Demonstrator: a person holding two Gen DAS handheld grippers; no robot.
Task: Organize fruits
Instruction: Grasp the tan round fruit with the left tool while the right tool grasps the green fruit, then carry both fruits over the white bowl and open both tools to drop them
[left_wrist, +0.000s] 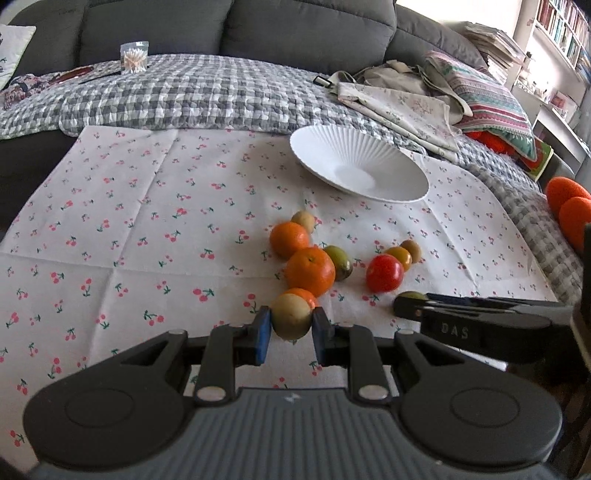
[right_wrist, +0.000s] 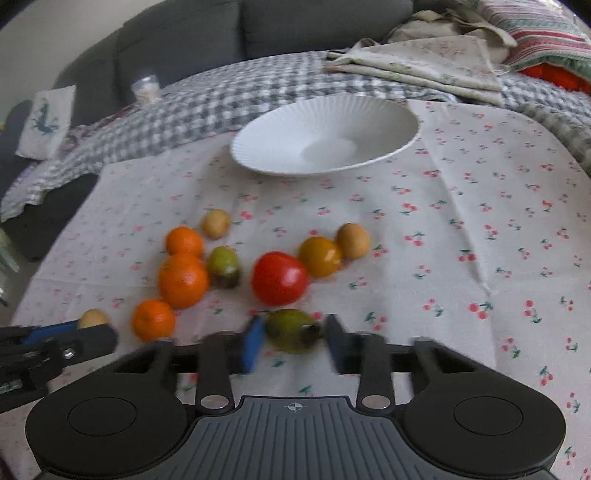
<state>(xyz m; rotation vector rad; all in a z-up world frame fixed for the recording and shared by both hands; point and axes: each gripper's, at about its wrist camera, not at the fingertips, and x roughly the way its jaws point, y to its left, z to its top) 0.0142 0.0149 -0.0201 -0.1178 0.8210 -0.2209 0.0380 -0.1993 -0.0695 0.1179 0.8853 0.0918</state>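
My left gripper is shut on a tan round fruit, held just above the cherry-print cloth. My right gripper is shut on a green fruit, its blue pads against both sides; this view is blurred. Loose on the cloth lie three oranges, another green fruit, a red tomato, a yellow tomato, a brown kiwi and a small tan fruit. Behind them stands a white ribbed bowl, with nothing in it.
A checked quilt covers the surface under the cloth, with a grey sofa behind. A jar of cotton swabs stands far left. Folded cloths and cushions are piled at the back right. Two orange things sit at the right edge.
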